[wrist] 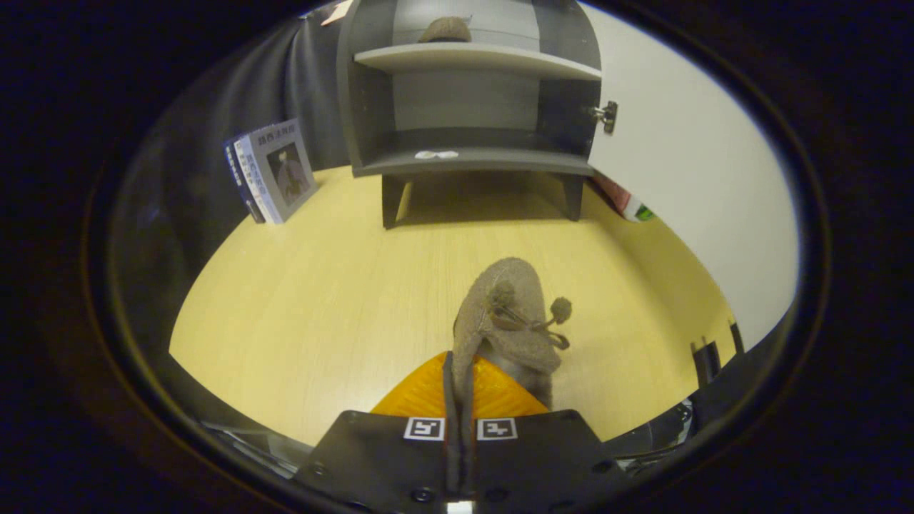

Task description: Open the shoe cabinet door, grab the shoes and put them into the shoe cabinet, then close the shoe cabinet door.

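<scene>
Pale wooden surface (321, 300) stretches ahead to the open shoe cabinet (471, 107), straight beyond the hand-held gripper (460, 400), whose fingers are clamped on a brown shoe (503, 321), toe pointing toward the cabinet.

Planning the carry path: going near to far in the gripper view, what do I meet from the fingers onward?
gripper shut on the held shoe → bare wooden floor → books → open shoe cabinet → second shoe on its upper shelf.

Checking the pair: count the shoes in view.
2. One shoe is pinched between the gripper fingers; the other sits on the cabinet top shelf.
</scene>
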### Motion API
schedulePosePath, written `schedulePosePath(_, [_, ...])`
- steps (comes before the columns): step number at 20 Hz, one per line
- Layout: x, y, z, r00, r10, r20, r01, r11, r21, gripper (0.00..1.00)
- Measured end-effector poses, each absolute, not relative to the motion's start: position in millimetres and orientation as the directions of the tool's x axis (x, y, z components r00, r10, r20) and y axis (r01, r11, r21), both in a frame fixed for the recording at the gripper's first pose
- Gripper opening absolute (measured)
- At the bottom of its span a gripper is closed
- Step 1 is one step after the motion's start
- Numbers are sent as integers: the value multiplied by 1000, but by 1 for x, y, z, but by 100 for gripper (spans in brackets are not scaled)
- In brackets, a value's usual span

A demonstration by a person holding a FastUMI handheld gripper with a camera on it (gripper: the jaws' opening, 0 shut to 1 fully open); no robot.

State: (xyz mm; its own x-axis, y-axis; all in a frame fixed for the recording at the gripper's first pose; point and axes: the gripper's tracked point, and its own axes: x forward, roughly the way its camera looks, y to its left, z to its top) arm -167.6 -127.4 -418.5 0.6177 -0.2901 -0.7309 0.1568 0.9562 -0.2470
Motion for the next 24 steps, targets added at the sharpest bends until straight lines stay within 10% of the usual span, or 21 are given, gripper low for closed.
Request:
schedulePosePath(12, [-70, -128, -257, 792, -406, -456, 300, 909, -288, 3])
schedulePosePath(24, [73, -139, -143, 885, -328, -329, 199, 908, -369, 2])
